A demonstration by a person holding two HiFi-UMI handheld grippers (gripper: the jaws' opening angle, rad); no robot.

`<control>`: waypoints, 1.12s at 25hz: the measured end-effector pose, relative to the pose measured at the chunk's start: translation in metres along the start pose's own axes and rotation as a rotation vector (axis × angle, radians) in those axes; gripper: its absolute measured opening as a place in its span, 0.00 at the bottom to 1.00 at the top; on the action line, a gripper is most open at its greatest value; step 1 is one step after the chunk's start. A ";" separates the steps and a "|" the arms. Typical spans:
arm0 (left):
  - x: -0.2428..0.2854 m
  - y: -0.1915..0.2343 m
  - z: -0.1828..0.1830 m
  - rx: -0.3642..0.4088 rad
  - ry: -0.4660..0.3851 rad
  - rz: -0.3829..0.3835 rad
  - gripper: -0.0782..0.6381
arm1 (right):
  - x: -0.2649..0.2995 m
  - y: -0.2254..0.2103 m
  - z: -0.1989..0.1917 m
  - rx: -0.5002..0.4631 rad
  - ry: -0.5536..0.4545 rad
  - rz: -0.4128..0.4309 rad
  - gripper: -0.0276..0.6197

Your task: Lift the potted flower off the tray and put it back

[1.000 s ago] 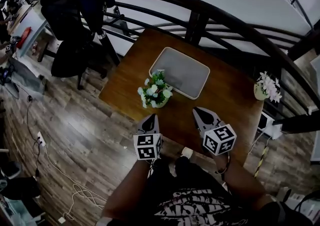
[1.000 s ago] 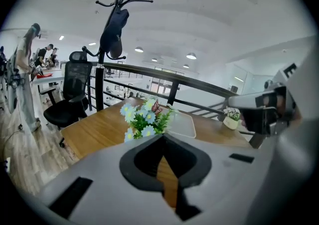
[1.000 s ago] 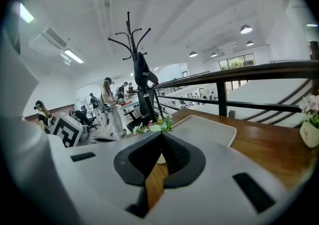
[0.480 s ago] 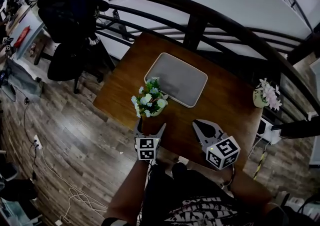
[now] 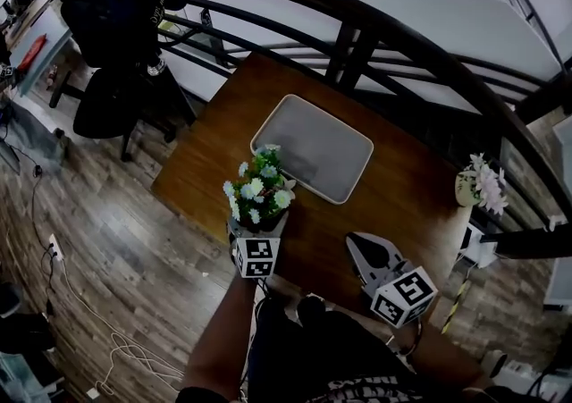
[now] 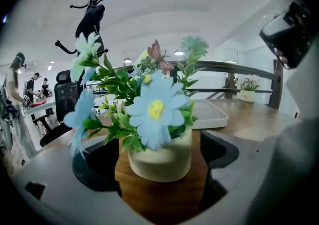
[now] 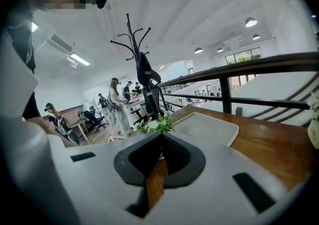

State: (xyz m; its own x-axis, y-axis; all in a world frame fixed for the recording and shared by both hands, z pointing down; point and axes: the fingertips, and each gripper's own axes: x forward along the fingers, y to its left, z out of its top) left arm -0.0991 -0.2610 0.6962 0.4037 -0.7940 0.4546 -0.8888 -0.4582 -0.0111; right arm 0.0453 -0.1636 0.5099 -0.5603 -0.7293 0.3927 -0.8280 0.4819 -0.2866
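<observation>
1. The left gripper (image 5: 259, 222) had just been spreading its jaws, and they stood wide around the cream pot of white-and-blue artificial flowers (image 6: 160, 155), not touching it
2. That pot sat on the brown wooden table (image 5: 404, 197), just beside the grey rectangular tray (image 5: 315, 149), not on it
3. Risk: a squeeze catching soft foliage instead of the pot wall could tip it
4. The right gripper (image 5: 357, 245) had its jaws pressed together, empty, too far off to steady a topple

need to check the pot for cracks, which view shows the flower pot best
Left gripper view: the cream pot stands close and centred on the table, its side clearly visible. Head view shows only the flowers from above, hiding it. Right gripper view shows the flowers small, pot barely visible.
</observation>
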 end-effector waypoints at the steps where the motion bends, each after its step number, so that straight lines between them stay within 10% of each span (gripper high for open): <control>1: 0.003 0.001 0.000 0.013 -0.003 0.003 0.79 | 0.000 -0.001 -0.002 0.010 -0.003 0.004 0.04; 28: 0.018 -0.005 -0.006 0.020 0.042 -0.035 0.79 | 0.008 -0.035 0.015 0.054 -0.025 -0.062 0.04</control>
State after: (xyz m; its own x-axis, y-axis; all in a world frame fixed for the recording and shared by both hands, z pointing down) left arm -0.0885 -0.2703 0.7100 0.4244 -0.7600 0.4921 -0.8697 -0.4934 -0.0119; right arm 0.0695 -0.1935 0.5102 -0.5066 -0.7691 0.3898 -0.8586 0.4089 -0.3091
